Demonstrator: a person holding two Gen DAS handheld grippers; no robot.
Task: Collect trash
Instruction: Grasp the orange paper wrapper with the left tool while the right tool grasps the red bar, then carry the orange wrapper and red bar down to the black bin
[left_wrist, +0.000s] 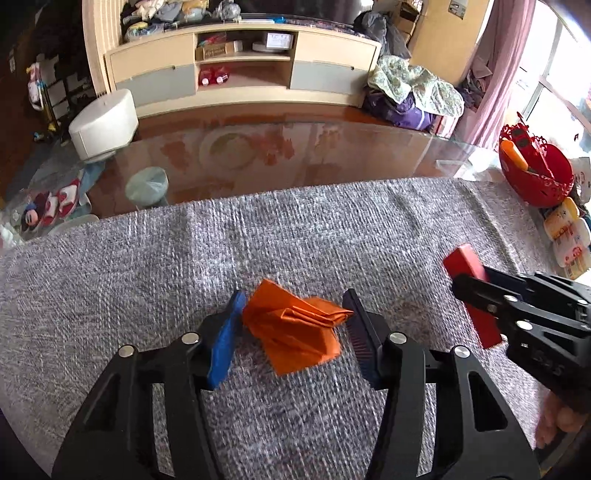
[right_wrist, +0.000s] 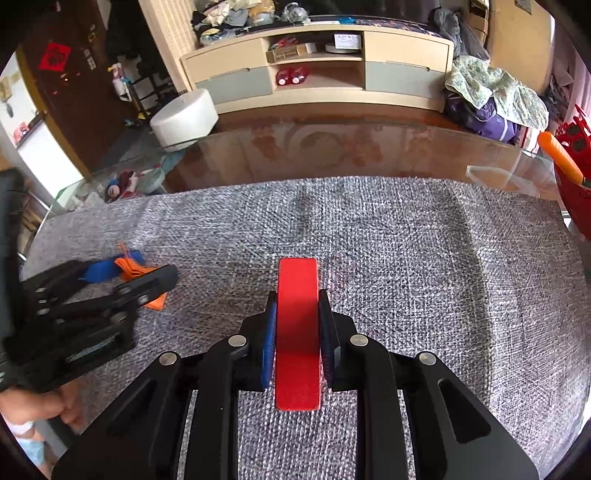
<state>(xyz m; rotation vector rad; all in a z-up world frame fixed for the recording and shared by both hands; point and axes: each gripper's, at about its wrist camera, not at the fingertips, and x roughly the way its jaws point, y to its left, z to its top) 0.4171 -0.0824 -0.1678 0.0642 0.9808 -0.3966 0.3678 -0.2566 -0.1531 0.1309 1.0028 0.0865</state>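
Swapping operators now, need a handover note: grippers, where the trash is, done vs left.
Right gripper: shut on the red block, pads pressing both its sides, over the grey cloth.
Left gripper: jaws around the crumpled orange paper; left pad touches it, right pad looks just short, so not yet a firm grip.
Done: block gripped.
Left: finish closing on the paper, then drop both off. No bin shows in either view; the red basket sits at the table's right end.
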